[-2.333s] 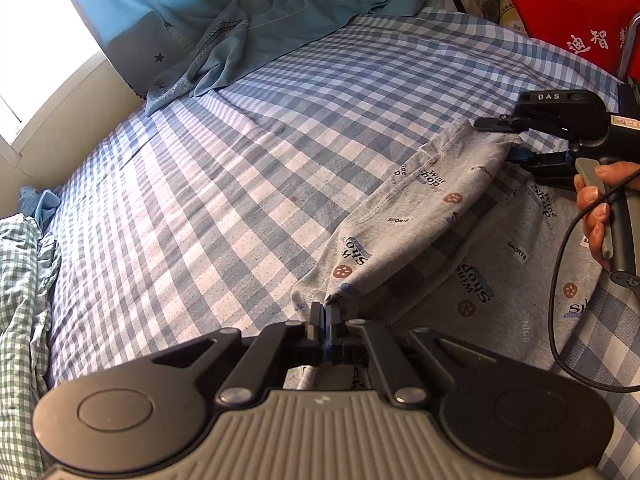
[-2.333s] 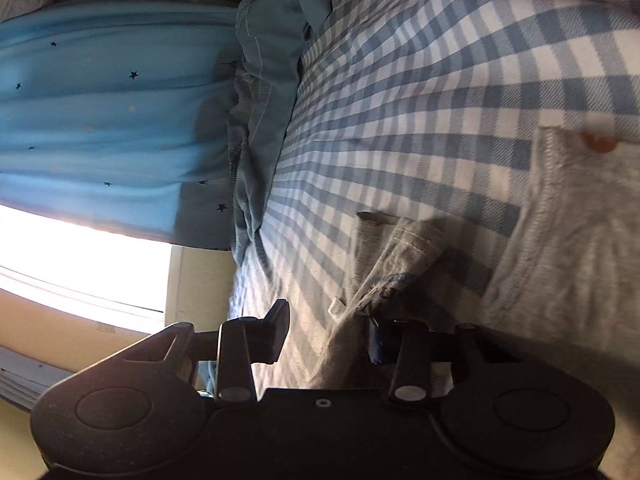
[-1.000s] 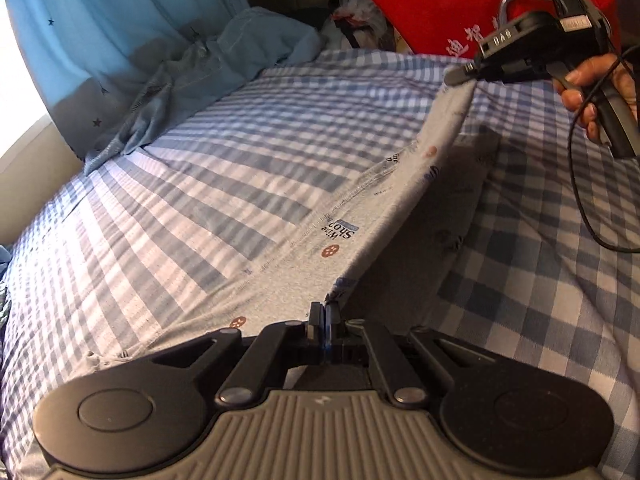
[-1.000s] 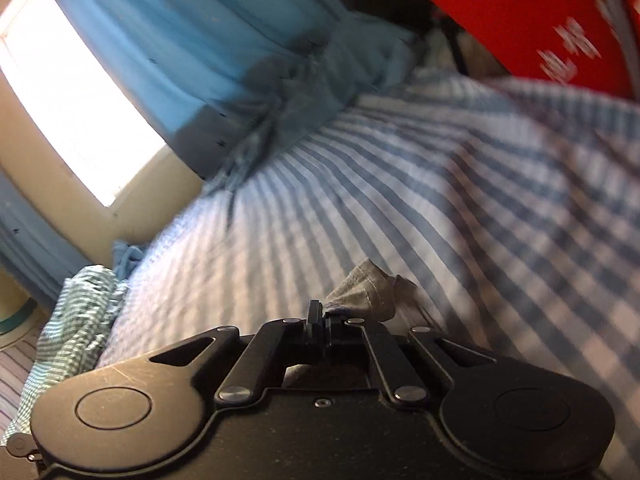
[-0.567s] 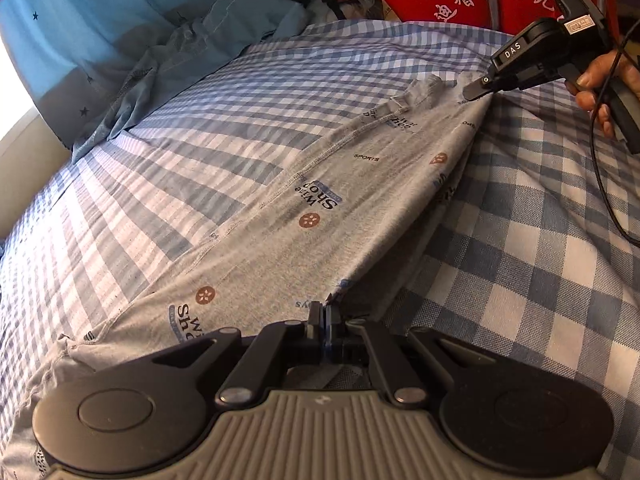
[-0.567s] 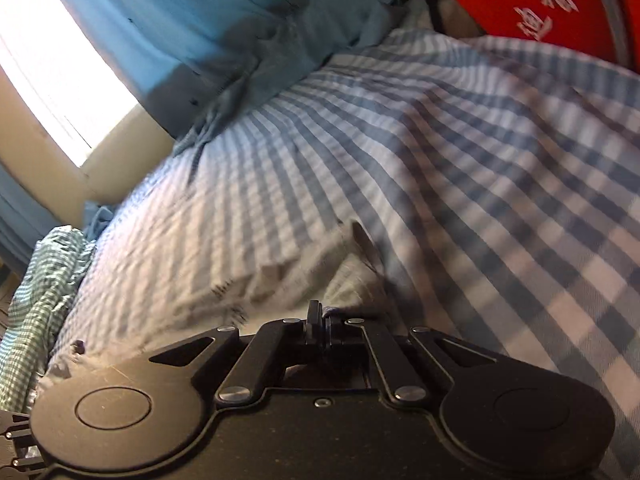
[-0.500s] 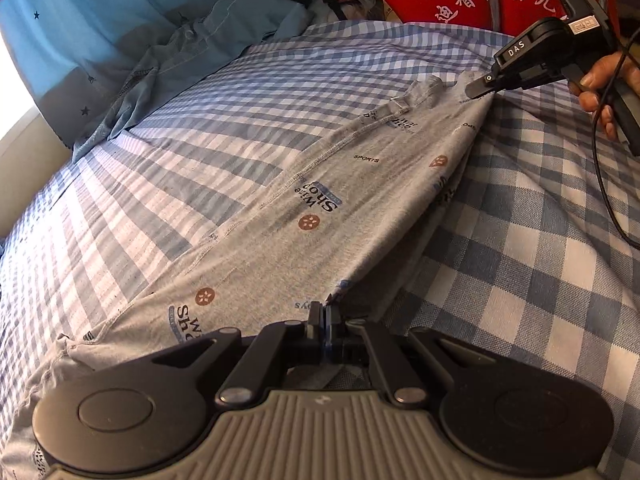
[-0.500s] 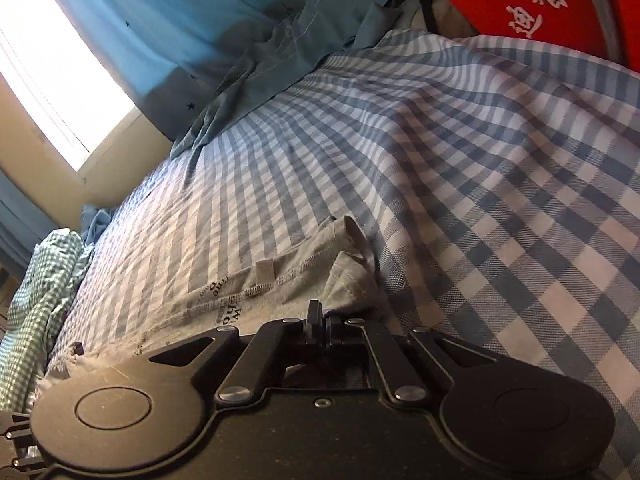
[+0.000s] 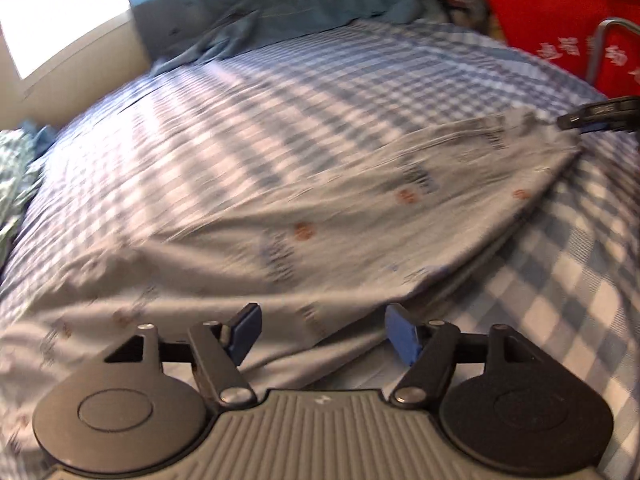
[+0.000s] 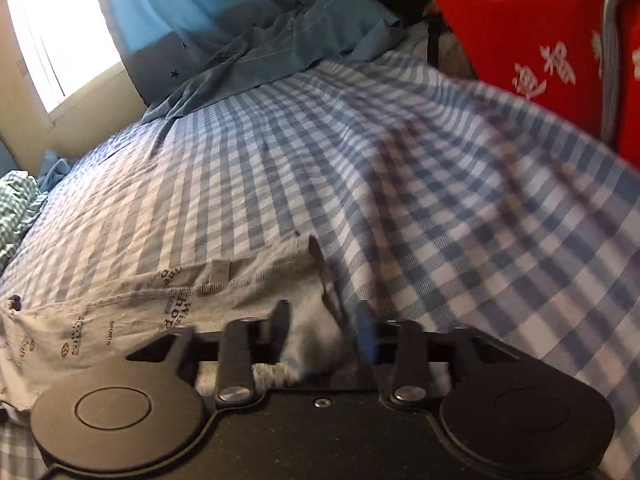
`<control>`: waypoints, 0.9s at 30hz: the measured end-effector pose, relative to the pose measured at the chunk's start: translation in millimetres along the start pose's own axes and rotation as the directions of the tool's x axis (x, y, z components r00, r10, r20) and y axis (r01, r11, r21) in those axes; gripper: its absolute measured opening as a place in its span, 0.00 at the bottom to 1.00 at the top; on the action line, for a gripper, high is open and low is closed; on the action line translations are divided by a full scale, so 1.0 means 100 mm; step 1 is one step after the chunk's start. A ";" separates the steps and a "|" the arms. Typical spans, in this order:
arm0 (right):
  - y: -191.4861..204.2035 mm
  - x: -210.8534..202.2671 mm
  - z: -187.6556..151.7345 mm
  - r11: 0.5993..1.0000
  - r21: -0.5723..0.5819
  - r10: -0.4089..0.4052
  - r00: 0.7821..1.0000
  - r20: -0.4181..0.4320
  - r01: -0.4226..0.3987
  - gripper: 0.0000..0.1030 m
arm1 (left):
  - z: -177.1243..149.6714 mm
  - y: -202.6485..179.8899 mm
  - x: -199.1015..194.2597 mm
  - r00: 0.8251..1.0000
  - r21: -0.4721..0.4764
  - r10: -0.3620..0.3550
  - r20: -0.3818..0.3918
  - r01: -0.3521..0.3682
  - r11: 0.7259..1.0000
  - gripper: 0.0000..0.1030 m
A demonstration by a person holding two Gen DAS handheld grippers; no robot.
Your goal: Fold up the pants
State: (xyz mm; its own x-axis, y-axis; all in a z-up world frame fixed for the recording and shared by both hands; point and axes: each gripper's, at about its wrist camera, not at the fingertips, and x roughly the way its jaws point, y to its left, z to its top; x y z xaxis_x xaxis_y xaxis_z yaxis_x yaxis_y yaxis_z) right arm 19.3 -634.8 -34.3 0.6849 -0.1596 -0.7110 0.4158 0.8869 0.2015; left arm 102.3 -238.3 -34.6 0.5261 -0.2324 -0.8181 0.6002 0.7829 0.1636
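Observation:
The grey printed pants [image 9: 340, 216] lie folded lengthwise on the blue checked bed sheet [image 9: 280, 92]. My left gripper [image 9: 322, 334] is open, its blue pads apart just over the near end of the pants. My right gripper [image 10: 324, 326] is open too, with the pants' other end [image 10: 180, 304] lying between and left of its fingers. The right gripper also shows at the far right of the left wrist view [image 9: 600, 114], at the pants' far corner.
A blue curtain and crumpled blue cloth [image 10: 272, 48] lie at the bed's far end under a bright window. A red bag with white characters [image 10: 540, 32] and a metal tube stand at the right. Green checked cloth [image 10: 16, 208] lies at the left edge.
Both grippers have opened and let go of the pants, which now lie flat on the bed. Both views are blurred from motion.

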 end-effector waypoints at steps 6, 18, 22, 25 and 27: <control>0.31 -0.11 0.09 0.988 -0.156 0.005 0.998 0.070 0.006 0.66 | -0.22 0.72 -0.03 0.992 -0.372 0.051 -0.120 -0.092 0.924 0.72; 2.15 -0.04 -0.36 0.691 -0.615 0.397 0.910 -0.117 -0.380 0.80 | -0.76 1.97 -0.11 0.994 -0.839 -0.014 -0.111 -0.087 0.537 0.53; 2.55 -0.16 -0.64 0.534 -0.776 0.392 0.911 -0.126 -0.336 0.68 | -0.90 2.17 -0.05 0.995 -0.882 -0.047 -0.094 -0.061 0.466 0.27; 2.68 -0.25 -0.78 0.469 -0.810 0.388 0.906 -0.168 -0.352 0.57 | -0.97 2.23 0.04 0.989 -0.899 -0.074 -0.124 -0.081 0.430 0.01; 2.74 -0.28 -0.84 0.447 -0.818 0.382 0.904 -0.191 -0.361 0.46 | -0.98 2.21 0.03 0.991 -0.900 -0.058 -0.121 -0.085 0.427 0.00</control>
State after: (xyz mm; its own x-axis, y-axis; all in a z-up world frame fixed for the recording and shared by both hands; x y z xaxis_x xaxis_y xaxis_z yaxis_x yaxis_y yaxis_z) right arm 63.5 -350.8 -16.1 0.6636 0.2770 -0.6949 -0.5516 0.8087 -0.2044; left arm 177.7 -9.1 -55.1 0.4134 -0.2055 -0.8871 -0.3312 0.8735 -0.3568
